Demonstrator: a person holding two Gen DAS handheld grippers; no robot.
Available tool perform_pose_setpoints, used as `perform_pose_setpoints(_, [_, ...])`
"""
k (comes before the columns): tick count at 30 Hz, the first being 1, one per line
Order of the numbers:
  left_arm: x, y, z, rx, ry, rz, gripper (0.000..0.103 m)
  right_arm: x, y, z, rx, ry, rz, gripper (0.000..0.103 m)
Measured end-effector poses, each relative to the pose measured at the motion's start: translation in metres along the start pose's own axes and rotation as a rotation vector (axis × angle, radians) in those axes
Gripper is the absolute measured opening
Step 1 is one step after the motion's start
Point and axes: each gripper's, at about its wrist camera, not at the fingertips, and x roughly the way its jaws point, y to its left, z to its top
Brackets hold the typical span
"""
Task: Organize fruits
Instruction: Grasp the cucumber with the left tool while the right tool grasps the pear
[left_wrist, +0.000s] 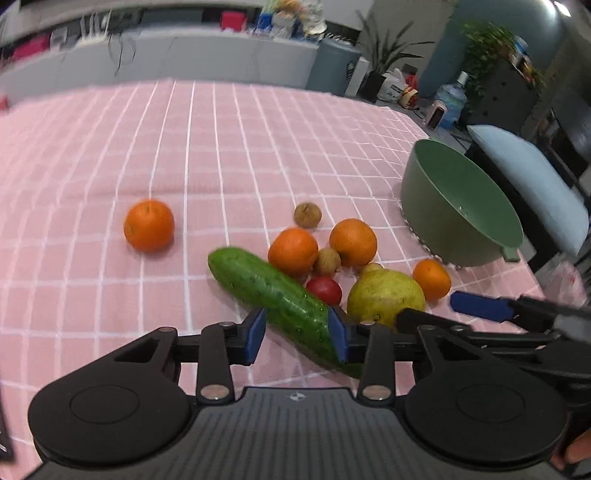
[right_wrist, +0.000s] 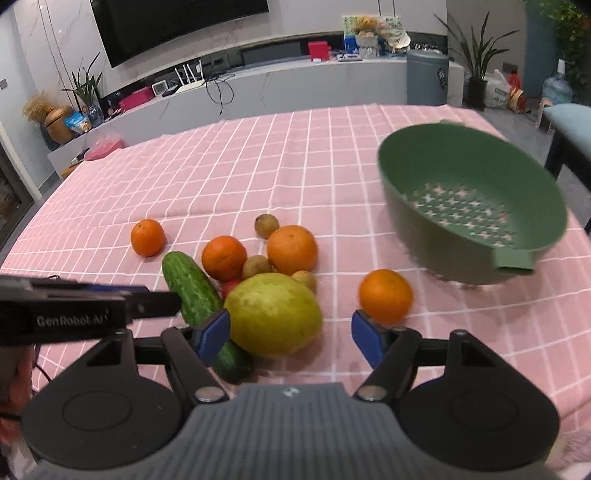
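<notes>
A green cucumber (left_wrist: 273, 295) lies on the pink checked tablecloth (left_wrist: 184, 147), and my left gripper (left_wrist: 297, 334) is open with its blue pads on either side of the cucumber's near end. My right gripper (right_wrist: 290, 334) is open around a yellow-green pear (right_wrist: 273, 314). Several oranges lie around: one far left (right_wrist: 147, 237), two in the middle (right_wrist: 224, 257) (right_wrist: 291, 249), one on the right (right_wrist: 385, 295). Small brown longans (right_wrist: 266, 225) and a red tomato (left_wrist: 324, 290) sit among them. An empty green colander (right_wrist: 472, 218) stands to the right.
The table's right edge runs just past the colander, with a light blue chair (left_wrist: 528, 184) beyond it. The left gripper's body (right_wrist: 74, 314) reaches in from the left of the right wrist view. A TV shelf and plants stand behind the table.
</notes>
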Motion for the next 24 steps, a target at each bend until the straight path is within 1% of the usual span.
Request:
perform_pose_setpoints(2, [0.006,0.008,0.001,-0.063,0.022,-0.03,0.046,0.007,-0.001,0.003,0.014,0.014,0.012,0.07])
perform_pose_setpoints(5, [0.011,0.015,0.003,-0.108,0.04,-0.02,0.046,0.017,-0.002,0.007,0.036,0.024,0.025,0.074])
perform_pose_setpoints(9, [0.017,0.026,0.004,-0.182,0.061,-0.044,0.047,0.029,-0.006,0.011,0.071,0.051,0.048,0.075])
perform_pose_setpoints(11, [0.018,0.029,0.005,-0.206,0.063,-0.049,0.052,0.033,-0.008,0.01,0.09,0.064,0.068,0.073])
perform_pose_setpoints(12, [0.019,0.029,0.006,-0.213,0.063,-0.048,0.053,0.033,-0.009,0.009,0.098,0.061,0.08,0.07])
perform_pose_setpoints(13, [0.02,0.028,0.006,-0.218,0.062,-0.047,0.055,0.032,-0.009,0.009,0.101,0.059,0.088,0.07])
perform_pose_setpoints(14, [0.022,0.026,0.007,-0.22,0.064,-0.051,0.058,0.031,-0.009,0.008,0.1,0.058,0.087,0.069])
perform_pose_setpoints(17, [0.027,0.02,0.007,-0.224,0.075,-0.052,0.061,0.026,-0.009,0.004,0.099,0.057,0.072,0.069])
perform_pose_setpoints(19, [0.028,0.014,0.007,-0.223,0.071,-0.037,0.065,0.022,-0.01,0.002,0.093,0.059,0.051,0.069])
perform_pose_setpoints(21, [0.032,0.008,0.008,-0.221,0.079,-0.001,0.065,0.017,-0.012,-0.001,0.075,0.067,0.02,0.069])
perform_pose_setpoints(22, [0.034,0.006,0.008,-0.223,0.09,0.024,0.067,0.014,-0.012,-0.002,0.066,0.07,0.003,0.069])
perform_pose_setpoints(23, [0.037,0.005,0.008,-0.233,0.102,0.04,0.071,0.013,-0.014,-0.003,0.064,0.071,-0.006,0.069])
perform_pose_setpoints(24, [0.038,0.004,0.009,-0.253,0.108,0.056,0.072,0.011,-0.016,-0.004,0.068,0.073,-0.012,0.069])
